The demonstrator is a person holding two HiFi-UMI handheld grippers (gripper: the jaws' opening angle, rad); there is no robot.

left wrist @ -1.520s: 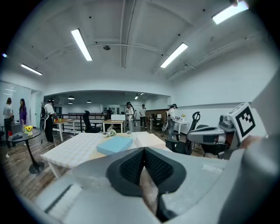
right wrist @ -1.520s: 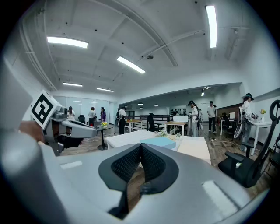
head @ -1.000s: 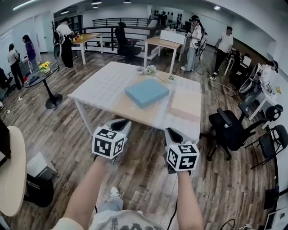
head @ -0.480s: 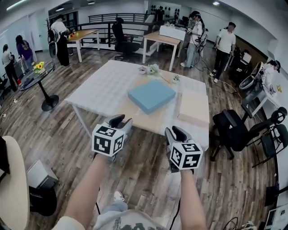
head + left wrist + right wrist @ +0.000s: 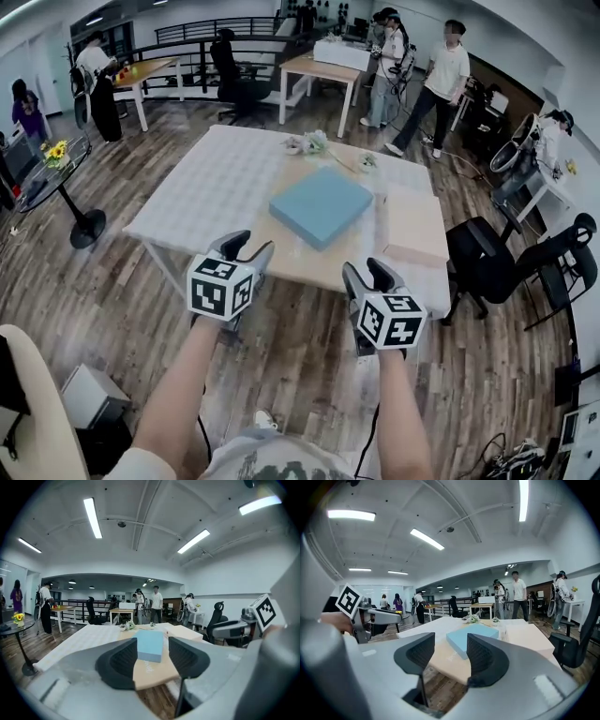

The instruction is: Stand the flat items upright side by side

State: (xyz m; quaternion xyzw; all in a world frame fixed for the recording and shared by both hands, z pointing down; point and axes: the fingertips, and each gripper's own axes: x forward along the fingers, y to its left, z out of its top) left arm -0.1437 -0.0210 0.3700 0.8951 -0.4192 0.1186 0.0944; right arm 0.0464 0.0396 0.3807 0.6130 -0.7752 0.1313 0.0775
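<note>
A flat blue slab [image 5: 321, 204] lies on the table [image 5: 202, 183], on a tan board near the front edge. To its right a flat beige slab [image 5: 412, 225] lies beside it. Both grippers hover over the floor, short of the table's front edge. My left gripper [image 5: 247, 247] has its jaws opening with nothing between them. My right gripper [image 5: 366, 270] is opening too and holds nothing. In the left gripper view the blue slab [image 5: 151, 645] shows far off beyond the left gripper [image 5: 151, 656]. The right gripper view shows the blue slab [image 5: 471, 637] and beige slab [image 5: 525, 634] beyond the right gripper [image 5: 450, 656].
A small bunch of flowers [image 5: 309, 142] lies at the table's far end. A black office chair [image 5: 487, 267] stands at the table's right. A round side table [image 5: 52, 164] stands far left, a pale round tabletop [image 5: 37, 403] at lower left. Several people stand at the back.
The table has come closer in the head view. Both grippers' jaws have gone from shut to open and sit a little nearer the table's front edge.
</note>
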